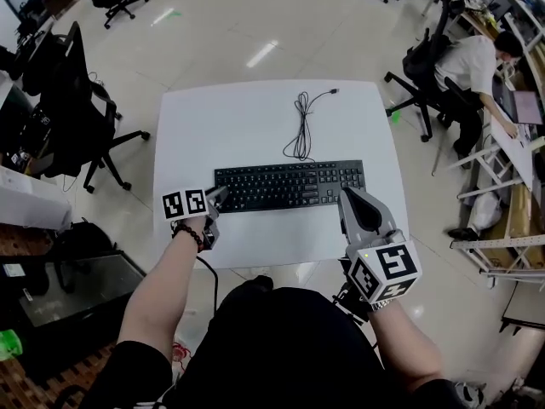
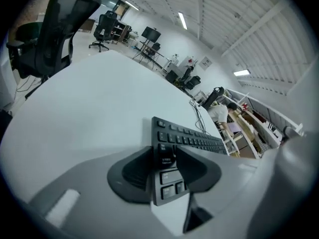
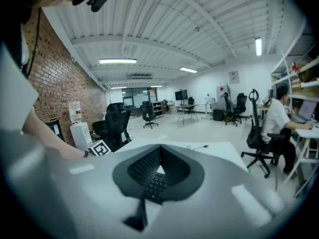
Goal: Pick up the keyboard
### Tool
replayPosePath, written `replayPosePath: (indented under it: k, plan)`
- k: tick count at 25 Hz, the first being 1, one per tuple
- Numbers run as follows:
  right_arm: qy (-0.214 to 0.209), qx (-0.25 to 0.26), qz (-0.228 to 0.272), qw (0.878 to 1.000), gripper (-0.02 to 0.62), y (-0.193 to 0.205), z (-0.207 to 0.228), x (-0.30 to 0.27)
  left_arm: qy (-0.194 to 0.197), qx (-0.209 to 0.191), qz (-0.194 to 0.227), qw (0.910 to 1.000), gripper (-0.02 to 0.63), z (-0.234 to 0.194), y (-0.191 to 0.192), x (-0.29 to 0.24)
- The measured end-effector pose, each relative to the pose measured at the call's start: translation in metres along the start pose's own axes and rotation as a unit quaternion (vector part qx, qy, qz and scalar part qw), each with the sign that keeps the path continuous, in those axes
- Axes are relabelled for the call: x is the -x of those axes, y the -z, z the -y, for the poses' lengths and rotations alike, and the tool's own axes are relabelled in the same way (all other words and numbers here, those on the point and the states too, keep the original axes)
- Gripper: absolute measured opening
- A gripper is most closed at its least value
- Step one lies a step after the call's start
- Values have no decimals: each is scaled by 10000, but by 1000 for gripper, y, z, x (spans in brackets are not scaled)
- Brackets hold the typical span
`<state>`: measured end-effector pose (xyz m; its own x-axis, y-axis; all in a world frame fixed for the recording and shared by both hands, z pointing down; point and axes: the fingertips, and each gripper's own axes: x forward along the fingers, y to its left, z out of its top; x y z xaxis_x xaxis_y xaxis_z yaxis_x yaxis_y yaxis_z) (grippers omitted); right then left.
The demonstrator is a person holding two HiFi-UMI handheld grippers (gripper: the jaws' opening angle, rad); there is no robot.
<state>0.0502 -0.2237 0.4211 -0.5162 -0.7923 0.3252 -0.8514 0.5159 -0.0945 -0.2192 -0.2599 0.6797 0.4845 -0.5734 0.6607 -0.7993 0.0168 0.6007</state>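
Grasping step: the keyboard (image 1: 289, 186) lies on the table (image 1: 255, 113), with its left end between the left gripper's (image 1: 221, 198) parted jaws, which should close next. The right gripper (image 1: 351, 196), jaws together, must first open.

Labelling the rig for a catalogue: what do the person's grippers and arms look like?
Both the left gripper and right gripper are grey with dark scooped pads, each bearing a white cube of black square markers. A dark beaded bracelet circles the left wrist; sleeves are black.

White bench (image 1: 255, 118) on a pale floor (image 1: 255, 24); black office chair (image 1: 77, 113) just left of it; a person (image 1: 467, 65) sits at right.
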Motion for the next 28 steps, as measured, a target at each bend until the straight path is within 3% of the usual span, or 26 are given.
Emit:
replayPosePath:
  k: [10,16,23,28]
  plan:
    - [82,-272,-84,9996,3,8,2,-12,88,158,-135,9997,133,0,2,4]
    - [31,-945,-359,9949,3,34,9,-17,222,173,-41,9996,103,17,-5,25]
    - [21,-2109,-749,9746,8,82,19,-25,429,44,63,9990,84,47,-21,53]
    - [33,-2857,-949,9536,55,114,22,-31,548,-69,101,9984,77,63,-34,68]
